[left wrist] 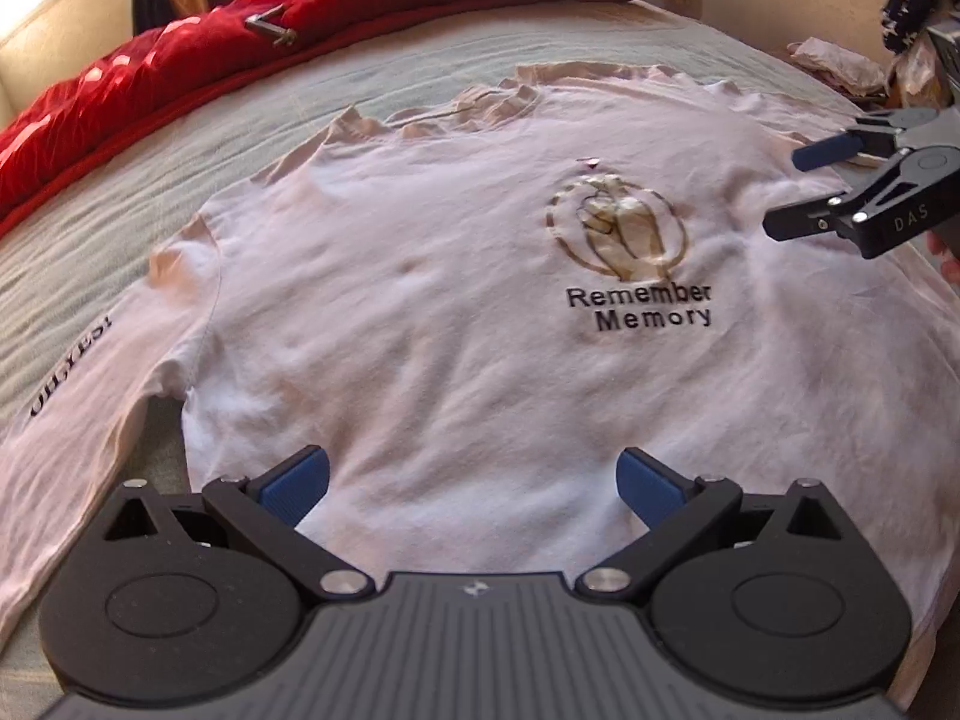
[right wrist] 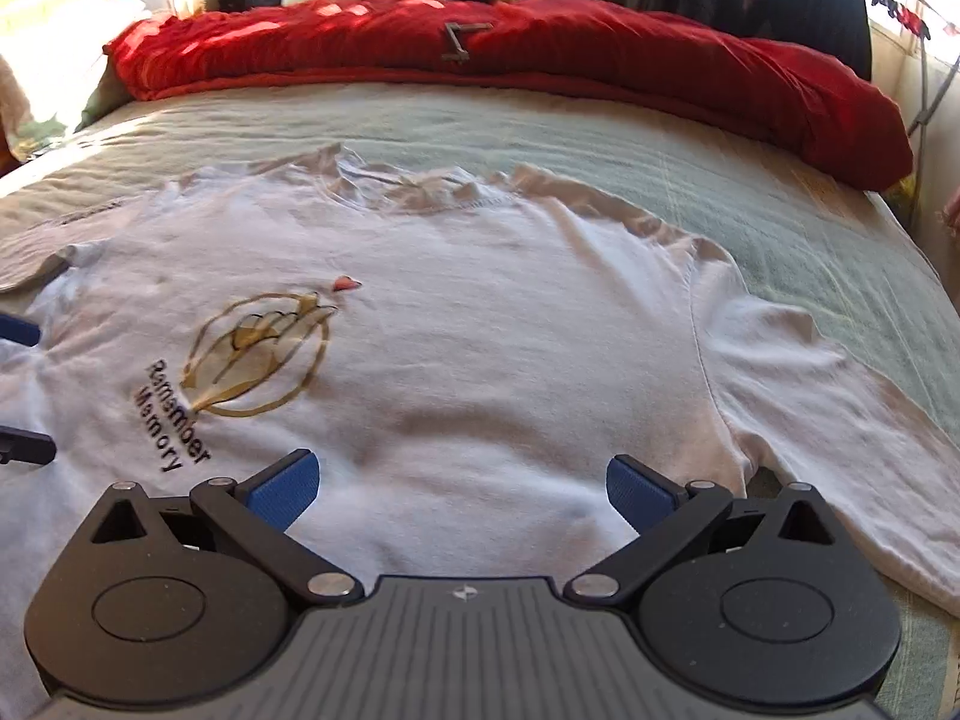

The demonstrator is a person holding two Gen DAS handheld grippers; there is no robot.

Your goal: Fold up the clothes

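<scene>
1. We see a white long-sleeved shirt (left wrist: 456, 312) spread flat, chest side up, on the pale green bedcover (left wrist: 108, 204), with its neckline toward the red duvet (left wrist: 336, 6) heaped along the far side of the bed.
2. We hold the left gripper (left wrist: 473, 483) just above the shirt's lower body, its blue-padded fingers spread wide with only cloth showing between them, gripping nothing.
3. We hold the right gripper (right wrist: 462, 489) over the shirt too, its fingers likewise spread and empty.
4. In the left wrist view the right gripper comes in beside the gold emblem (left wrist: 618, 228) and the words "Remember Memory".
5. One sleeve (left wrist: 78, 408) with dark lettering lies away from the emblem; the other sleeve (right wrist: 828, 414) trails off opposite it.
</scene>
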